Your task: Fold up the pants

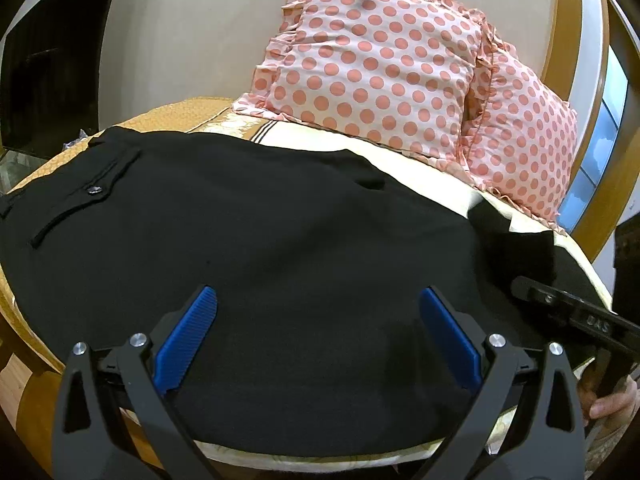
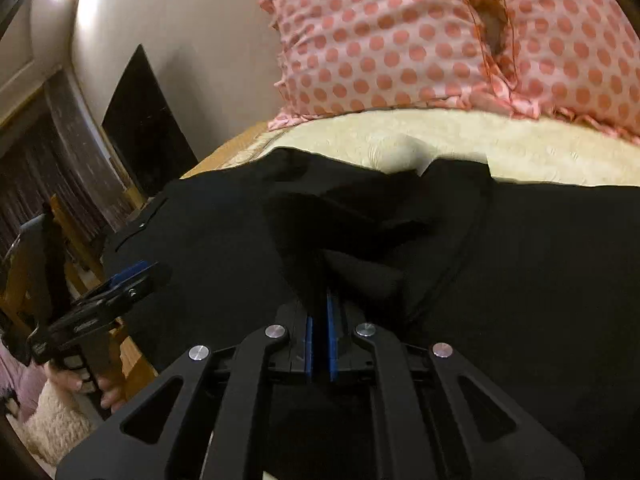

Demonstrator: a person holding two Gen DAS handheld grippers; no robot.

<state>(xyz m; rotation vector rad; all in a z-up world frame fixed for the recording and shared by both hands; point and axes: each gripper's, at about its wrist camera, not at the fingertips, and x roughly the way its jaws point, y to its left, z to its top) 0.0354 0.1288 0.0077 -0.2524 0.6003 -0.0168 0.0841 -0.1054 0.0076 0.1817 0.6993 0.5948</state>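
Note:
Black pants (image 1: 260, 248) lie spread on the bed, with the buttoned back pocket (image 1: 94, 189) at the left. My left gripper (image 1: 318, 304) is open just above the pants near the front edge, blue pads wide apart, holding nothing. My right gripper (image 2: 320, 312) is shut on a raised fold of the pants (image 2: 352, 268), which bunches up ahead of the fingers. In the left wrist view the right gripper (image 1: 524, 286) shows at the right edge, by the pants. In the right wrist view the left gripper (image 2: 136, 276) shows at the left.
Two pink polka-dot pillows (image 1: 380, 64) lean at the head of the cream bedspread (image 2: 460, 140), just behind the pants. The wooden bed frame (image 1: 24, 368) runs along the left. A dark cabinet (image 2: 144, 128) stands by the wall.

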